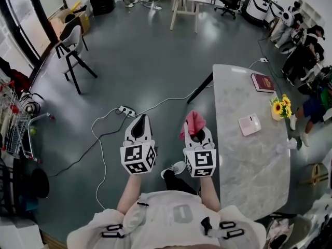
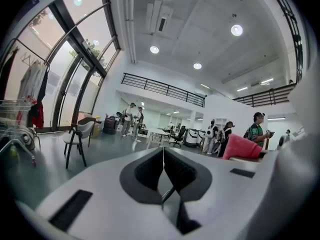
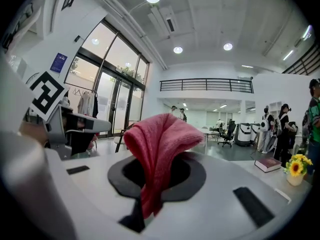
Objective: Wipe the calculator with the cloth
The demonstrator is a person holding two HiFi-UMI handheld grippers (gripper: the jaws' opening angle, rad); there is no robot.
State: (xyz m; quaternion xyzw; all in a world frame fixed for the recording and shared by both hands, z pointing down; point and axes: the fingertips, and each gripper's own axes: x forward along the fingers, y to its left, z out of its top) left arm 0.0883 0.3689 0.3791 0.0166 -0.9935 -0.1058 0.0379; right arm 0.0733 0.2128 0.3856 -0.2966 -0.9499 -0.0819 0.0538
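Two tools (image 1: 140,119) (image 1: 198,134), one cloth (image 1: 193,121)

The lower end of the cloth (image 3: 162,134) disappears between the jaws of the right gripper (image 3: 159,164), so its full length cannot be seen. On the table (image 1: 249,175), the calculator (image 1: 249,124) is too small to make out keys or display. Print on the book (image 1: 262,82) is unreadable. The left edge cuts off a wire cart (image 1: 13,121).

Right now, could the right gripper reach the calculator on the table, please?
Probably yes. The right gripper, shut on the cloth, hangs just beside the table, and only bare tabletop lies between it and the calculator; the flowers stand farther off.
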